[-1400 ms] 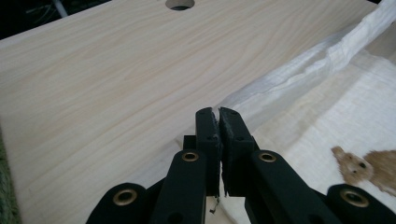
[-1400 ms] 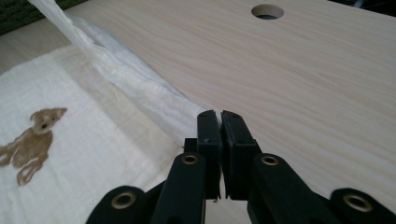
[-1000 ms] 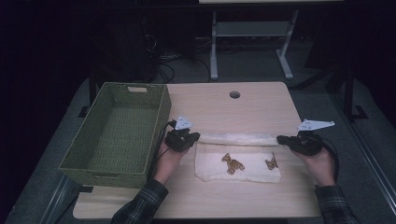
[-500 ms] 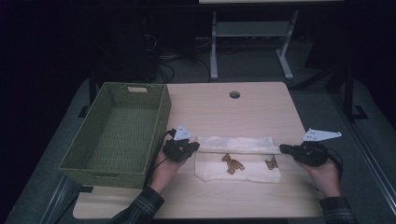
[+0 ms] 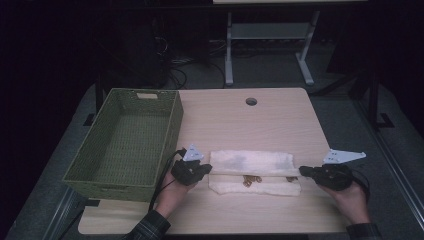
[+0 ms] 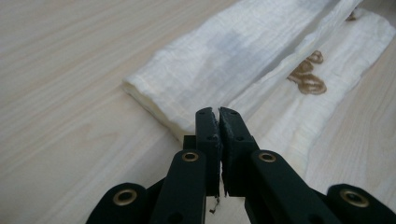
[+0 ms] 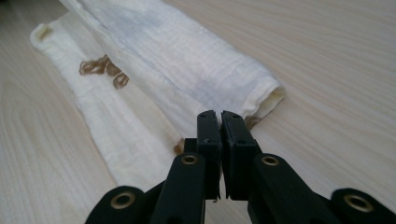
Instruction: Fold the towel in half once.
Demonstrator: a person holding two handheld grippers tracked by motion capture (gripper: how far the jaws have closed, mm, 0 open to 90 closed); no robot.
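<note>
Here the cream towel (image 5: 252,171) lies mid-table beside the green woven basket (image 5: 125,140), half folded toward the person. The left gripper (image 6: 218,112) and right gripper (image 7: 219,114) are each pinched shut on a corner of its upper layer. The thin, crinkled cloth could slip free, or one side lagging could skew the fold.

Pale wood-grain tabletop (image 5: 240,125) with a round cable hole (image 5: 251,101) near its far edge at 12 o'clock. Beyond it, at 12 o'clock, the white legs of a second desk frame (image 5: 267,45) stand on a grey floor (image 5: 345,115); tangled cables (image 5: 187,70) lie at 11 o'clock. The surrounding room is dark, with light falling mainly on the tabletop
</note>
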